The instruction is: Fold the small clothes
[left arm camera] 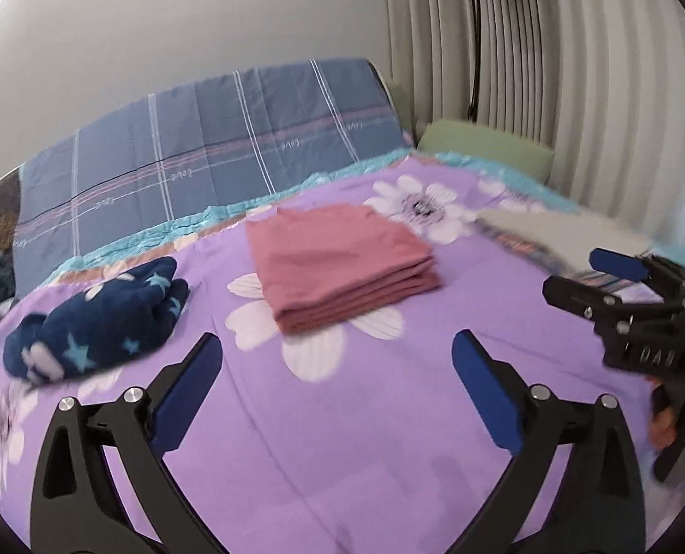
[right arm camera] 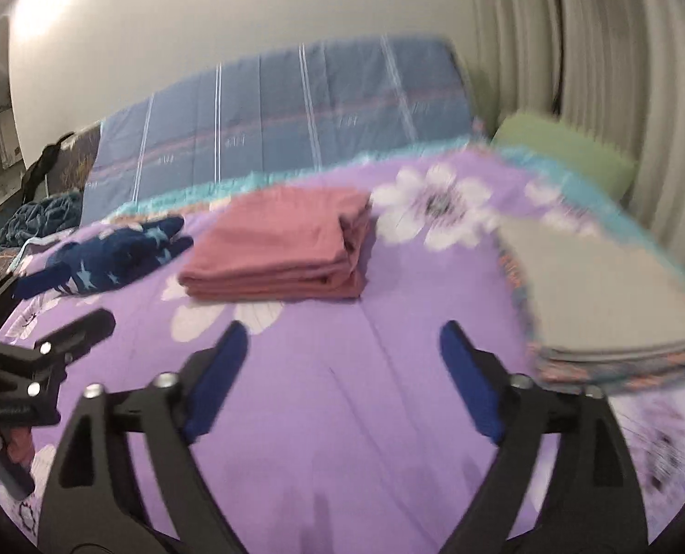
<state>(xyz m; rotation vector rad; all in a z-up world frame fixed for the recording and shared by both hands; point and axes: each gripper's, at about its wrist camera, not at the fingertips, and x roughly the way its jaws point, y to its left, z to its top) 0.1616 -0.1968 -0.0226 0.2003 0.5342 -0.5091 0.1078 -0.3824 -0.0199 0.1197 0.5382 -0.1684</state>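
Note:
A folded pink garment (left arm camera: 338, 267) (right arm camera: 278, 249) lies in a neat stack in the middle of the purple flowered bedspread (left arm camera: 342, 438) (right arm camera: 342, 415). To its left sits a rumpled navy garment with pale stars (left arm camera: 98, 318) (right arm camera: 111, 258). A folded grey cloth with a patterned border (left arm camera: 568, 235) (right arm camera: 605, 295) lies to the right. My left gripper (left arm camera: 335, 346) is open above bare bedspread, short of the pink stack, nothing between its blue pads. My right gripper (right arm camera: 342, 337) is open too and empty; it also shows at the right edge of the left wrist view (left arm camera: 573, 272).
A blue striped headboard cover (left arm camera: 213, 143) (right arm camera: 287, 111) stands behind the bed. A green pillow (left arm camera: 485, 147) (right arm camera: 568, 157) lies at the far right by the pleated curtain (left arm camera: 550, 46). A dark teal blanket (right arm camera: 42, 217) is bunched at the far left.

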